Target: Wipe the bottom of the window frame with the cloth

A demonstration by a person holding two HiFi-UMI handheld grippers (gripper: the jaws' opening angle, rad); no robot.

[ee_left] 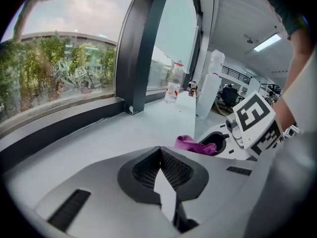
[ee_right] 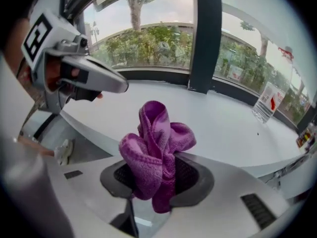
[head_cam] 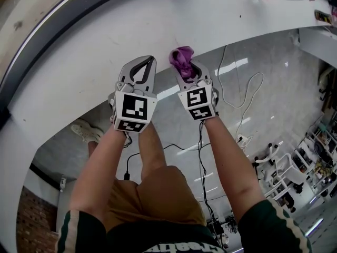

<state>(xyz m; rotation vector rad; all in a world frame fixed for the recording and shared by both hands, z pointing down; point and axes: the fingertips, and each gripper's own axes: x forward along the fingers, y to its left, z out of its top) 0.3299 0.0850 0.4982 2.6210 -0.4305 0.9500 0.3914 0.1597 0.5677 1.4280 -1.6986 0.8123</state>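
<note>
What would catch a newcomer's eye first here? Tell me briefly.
The bunched purple cloth stands out most, pinched in the right tongs at the edge of the white sill. Beside it, the left tongs are shut and empty. Beyond the sill runs the dark window frame, with greenery outside.

The right gripper (ee_right: 157, 185) has its jaws closed on a purple microfibre cloth (ee_right: 154, 143), bunched in folds that rise above the jaw pads. Beyond it lies a white curved sill (ee_right: 228, 133). A dark window frame upright (ee_right: 205, 38) stands on the sill's far edge. The left gripper (ee_right: 115, 85) is at upper left, above the sill.
</note>
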